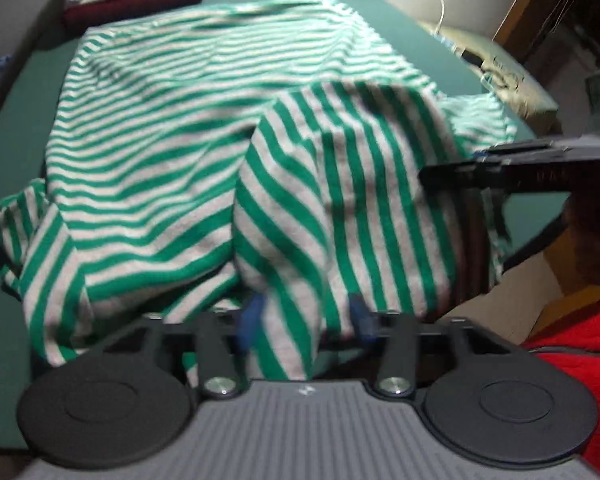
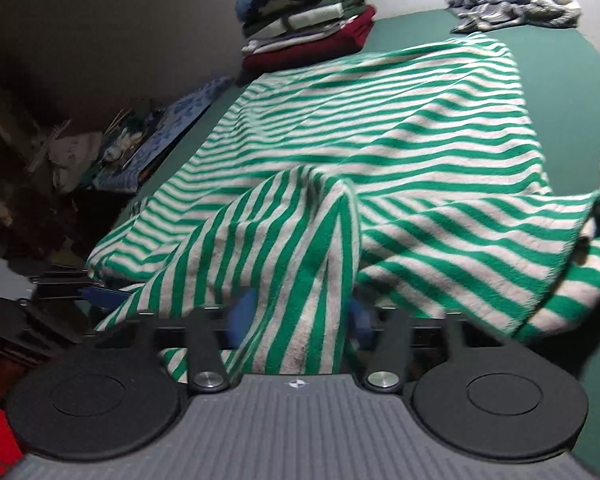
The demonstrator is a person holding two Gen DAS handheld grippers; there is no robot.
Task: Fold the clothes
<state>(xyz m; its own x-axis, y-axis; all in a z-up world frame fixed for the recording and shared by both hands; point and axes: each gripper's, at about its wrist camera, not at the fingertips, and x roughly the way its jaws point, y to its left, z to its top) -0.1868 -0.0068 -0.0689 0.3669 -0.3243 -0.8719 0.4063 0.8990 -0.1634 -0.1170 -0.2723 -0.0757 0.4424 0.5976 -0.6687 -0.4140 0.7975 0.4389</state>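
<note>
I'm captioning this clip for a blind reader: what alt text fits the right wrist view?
The right gripper is clamped on a raised fold of a green-and-white striped sweater spread over a green table. A stack of folded clothes and a crumpled blue-grey garment sit at the far end.

Left tool [image 1: 304,320] and right tool [image 2: 300,316] both angled downward, pads pinching cloth.
</note>
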